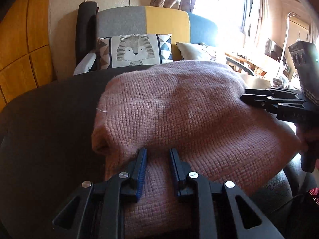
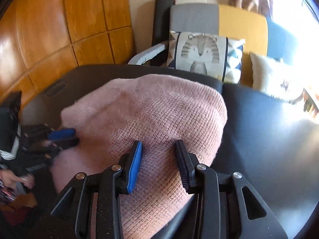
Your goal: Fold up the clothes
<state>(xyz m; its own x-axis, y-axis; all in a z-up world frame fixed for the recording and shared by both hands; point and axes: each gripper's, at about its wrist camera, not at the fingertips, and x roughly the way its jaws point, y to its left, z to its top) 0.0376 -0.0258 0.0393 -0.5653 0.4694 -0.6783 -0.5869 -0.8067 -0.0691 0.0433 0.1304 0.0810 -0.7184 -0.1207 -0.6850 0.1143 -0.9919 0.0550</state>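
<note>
Both claws spread, pinching nothing. Left claw (image 1: 157,155) and right claw (image 2: 159,149) hover over the near edge of the sweater (image 1: 179,107); its long axis runs between them on the bench (image 1: 49,119).

A home living room: a patchwork sofa (image 1: 159,23) with a tiger cushion (image 1: 135,49), curtained window (image 1: 225,2), wooden wardrobe panels (image 2: 59,20).

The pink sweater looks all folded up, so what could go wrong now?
1. Both the left gripper and the right gripper sit over the pink sweater with jaws apart; the fuzzy knit might snag on the ribbed pads when lifting off.
2. The fold bulges loosely, so a nudge might undo it.
3. Its near edge hangs by the dark table edge, so it could slide off.
</note>
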